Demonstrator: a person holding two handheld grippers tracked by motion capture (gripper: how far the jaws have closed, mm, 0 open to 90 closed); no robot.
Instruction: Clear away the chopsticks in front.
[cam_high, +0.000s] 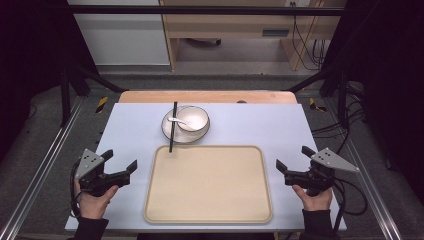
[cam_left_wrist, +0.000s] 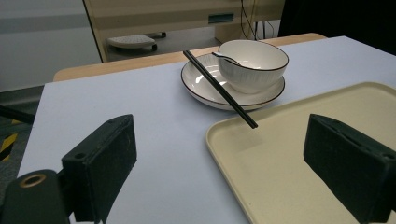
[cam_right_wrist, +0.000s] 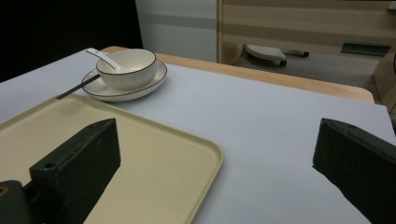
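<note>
Both the left gripper (cam_high: 121, 166) and right gripper (cam_high: 292, 158) gape empty; the bowl (cam_high: 193, 118), probably glazed, slippery and breakable, suits a rim grip.

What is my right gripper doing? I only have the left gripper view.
Observer: The right gripper is held just right of the tray, jaws open with nothing between them.
Operator: Is the tray's right half bare?
Observer: Yes, the high view shows nothing lying on the tray from edge to edge.
Operator: Where's my left gripper relative to it?
Observer: The left gripper sits off the tray's left edge, opposite the right one, with its jaws turned toward the tray.
</note>
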